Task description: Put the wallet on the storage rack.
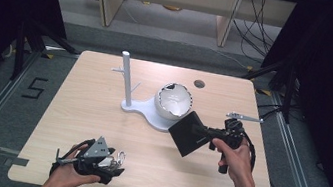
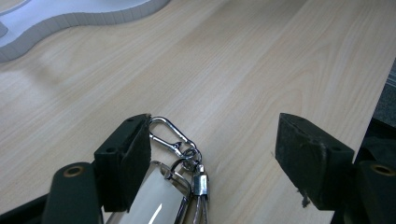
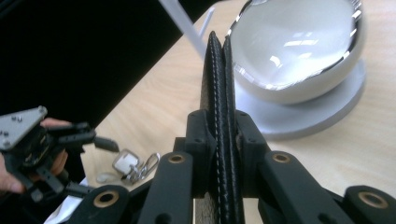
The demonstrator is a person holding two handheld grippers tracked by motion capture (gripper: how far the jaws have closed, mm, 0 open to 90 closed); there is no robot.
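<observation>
The right claw point(image 1: 209, 133) is clenching the black wallet point(image 1: 189, 133) edge-up, probably nearest the bowl point(image 1: 173, 100); the left claw point(image 2: 212, 154) is lying released.

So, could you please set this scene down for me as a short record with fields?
Left claw: open, jaws wide apart, low over the table's near edge
Keyring: lies on the table between the left jaws, beside one pad, not clamped
Right claw: shut on the wallet
Wallet: black, held by its edge, lifted off the table
Bowl: white, tilted on its stand base, just behind the wallet
Post: white, upright, on the same base
</observation>
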